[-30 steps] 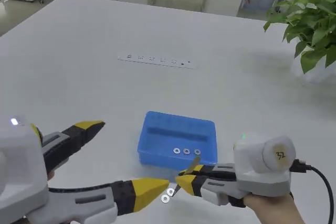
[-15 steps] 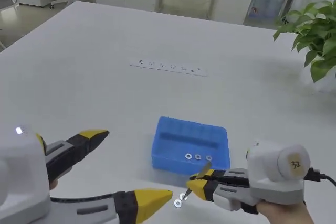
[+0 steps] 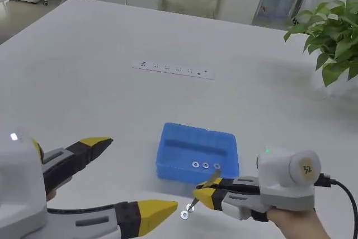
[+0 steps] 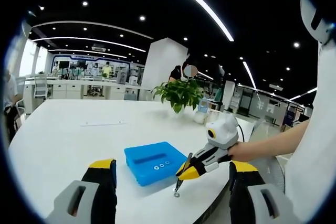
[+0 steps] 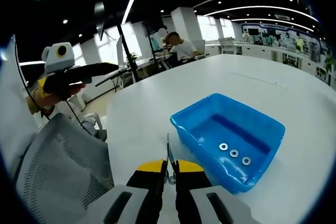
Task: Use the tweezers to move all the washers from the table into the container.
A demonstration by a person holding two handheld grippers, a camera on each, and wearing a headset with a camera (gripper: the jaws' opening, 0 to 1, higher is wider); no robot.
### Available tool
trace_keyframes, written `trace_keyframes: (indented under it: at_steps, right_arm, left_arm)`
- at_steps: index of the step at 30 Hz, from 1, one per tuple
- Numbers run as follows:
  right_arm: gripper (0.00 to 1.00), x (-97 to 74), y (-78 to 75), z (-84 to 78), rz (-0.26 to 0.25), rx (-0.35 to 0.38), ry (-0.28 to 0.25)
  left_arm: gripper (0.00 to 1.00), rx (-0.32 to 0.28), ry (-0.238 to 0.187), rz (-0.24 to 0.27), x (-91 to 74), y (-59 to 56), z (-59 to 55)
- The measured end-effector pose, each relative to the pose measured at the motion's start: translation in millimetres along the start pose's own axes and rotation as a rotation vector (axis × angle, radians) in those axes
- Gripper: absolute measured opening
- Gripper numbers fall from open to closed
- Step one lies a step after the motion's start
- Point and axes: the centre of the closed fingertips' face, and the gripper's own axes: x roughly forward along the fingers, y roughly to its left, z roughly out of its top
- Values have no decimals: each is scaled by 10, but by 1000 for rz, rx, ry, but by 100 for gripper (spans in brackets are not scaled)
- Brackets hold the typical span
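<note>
On the right gripper (image 3: 202, 195) the jaws are squeezed nearly together on the tweezers (image 3: 193, 204), which are clamped between the yellow tips and can be seen poking up between them in the right gripper view. The tweezer tip is parked low, right at a washer (image 3: 184, 214) lying on the white table (image 3: 84, 71), bottom centre of the head view, just in front of the blue container (image 3: 173, 172). A second one may be tucked beside it, but that's too small to be called. Whether the washer is actually pinched can't be told. The left gripper (image 3: 133, 176), lower left, is spread wide with nothing held.

What's changed over the last second? Honestly not much. The framing is shifted a bit, but that's head movement. Three washers (image 3: 206, 165) are counted in the container, same as a second ago, and the tip is kept at the same spot by the loose washer. So nothing's been dropped in lately. The pick is probably still being lined up, and the job isn't finished.

Writing: a number is printed on the round white cap (image 3: 305, 169) of the right gripper. It looks like 32, though it's tilted and blurry. Marks on the power strip (image 3: 170, 69) can't be read.
</note>
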Motion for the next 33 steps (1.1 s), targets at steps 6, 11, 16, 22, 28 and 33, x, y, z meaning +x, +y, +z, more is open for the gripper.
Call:
trace_keyframes:
  at_steps: [6, 11, 16, 22, 28, 33]
  right_arm:
    - [4, -35, 50, 6, 4, -18, 7]
    - [4, -34, 38, -19, -3, -43, 27]
    - [4, -37, 57, -8, -2, -55, 22]
    - [4, -17, 21, -36, 2, -57, 30]
    - [3, -43, 28, -49, 10, -65, 43]
    - [3, -54, 34, -30, 14, -70, 37]
  left_arm:
    - [90, 12, -12, -8, 39, 17, 58]
    - [90, 8, -4, -4, 36, 45, 25]
    - [91, 6, 4, 1, 18, 73, 2]
    - [90, 4, 4, 5, 25, 98, 5]
    - [90, 1, 3, 1, 52, 92, 7]
    - [90, 4, 4, -6, 65, 66, 10]
